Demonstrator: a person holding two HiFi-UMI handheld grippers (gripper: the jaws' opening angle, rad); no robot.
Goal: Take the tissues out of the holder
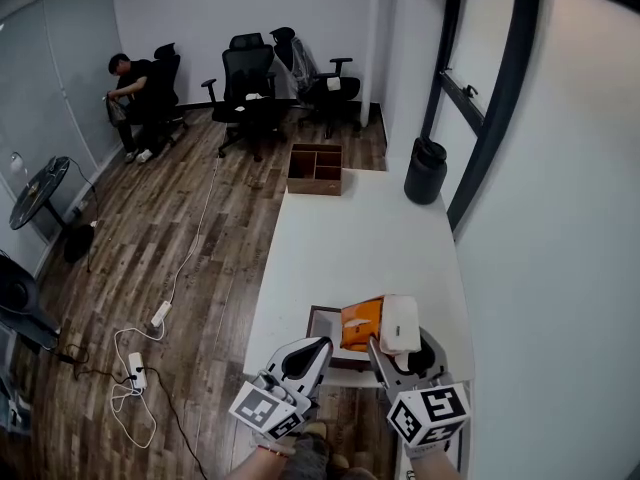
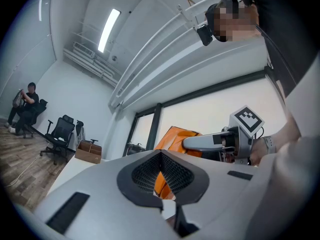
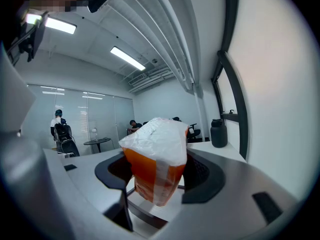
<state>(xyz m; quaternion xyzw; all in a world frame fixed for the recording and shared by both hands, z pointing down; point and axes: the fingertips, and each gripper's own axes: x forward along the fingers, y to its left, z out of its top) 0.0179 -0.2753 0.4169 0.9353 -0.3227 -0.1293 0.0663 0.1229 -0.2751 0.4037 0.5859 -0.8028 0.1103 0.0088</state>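
An orange tissue pack (image 1: 362, 324) with a white plastic top sits between the jaws of my right gripper (image 1: 400, 346), lifted just above the near end of the white table (image 1: 350, 238). In the right gripper view the pack (image 3: 156, 159) fills the gap, and my right gripper (image 3: 157, 176) is shut on it. The dark, flat holder (image 1: 322, 316) lies on the table just left of the pack. My left gripper (image 1: 312, 348) hovers over the holder's near edge, jaws together with nothing in them. In the left gripper view, the pack (image 2: 172, 136) and right gripper (image 2: 205, 143) show past my left gripper (image 2: 161, 156).
A compartmented cardboard box (image 1: 315, 168) stands at the table's far end, with a black canister (image 1: 426, 171) at the far right corner. A glass wall runs along the right. Office chairs (image 1: 248, 78) and a seated person (image 1: 135, 88) are far back. Cables (image 1: 140, 368) lie on the floor to the left.
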